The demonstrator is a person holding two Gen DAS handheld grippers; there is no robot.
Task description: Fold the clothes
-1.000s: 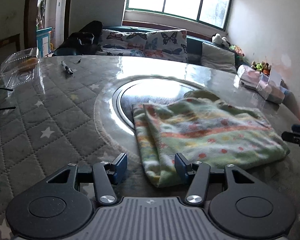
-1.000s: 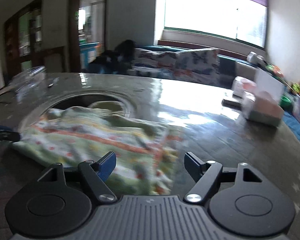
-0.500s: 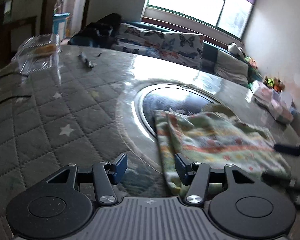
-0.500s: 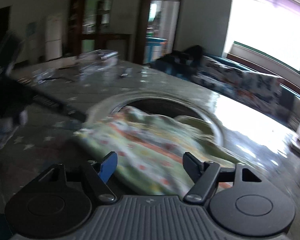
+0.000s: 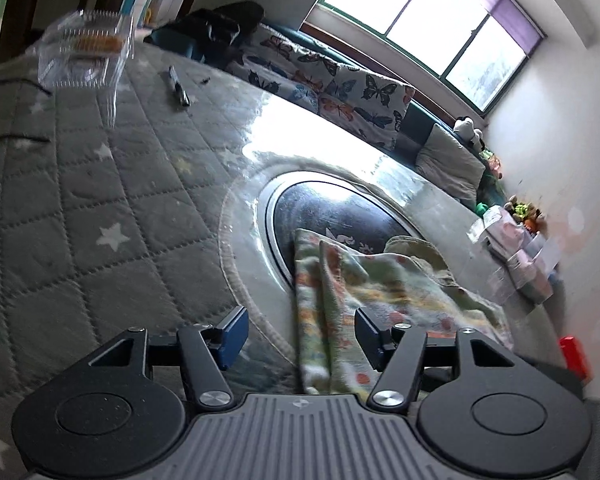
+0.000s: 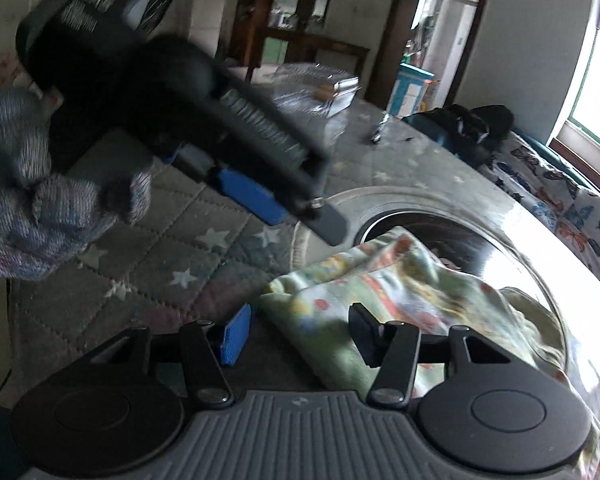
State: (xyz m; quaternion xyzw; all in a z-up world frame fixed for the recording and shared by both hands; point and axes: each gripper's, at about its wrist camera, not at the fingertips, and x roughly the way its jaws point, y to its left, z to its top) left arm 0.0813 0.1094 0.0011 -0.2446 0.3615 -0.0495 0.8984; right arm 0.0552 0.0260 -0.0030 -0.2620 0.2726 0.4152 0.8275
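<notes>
At lower centre, a folded floral garment (image 5: 380,304) is flanked by the spread, empty left gripper (image 5: 298,334) and right gripper (image 6: 300,330); its layers could be dragged apart by a careless pinch.

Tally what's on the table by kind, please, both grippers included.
Grippers: 2, left gripper, right gripper
Folded cloth: 1
Clear plastic box: 1
Pen: 1
Tissue packs: cluster, count unclear
Total: 5, plus the packs

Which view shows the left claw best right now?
The right wrist view: it shows the left claw from outside, held in a gloved hand above the quilted table cover, near the folded cloth. The left wrist view shows only its own open fingers.
</notes>
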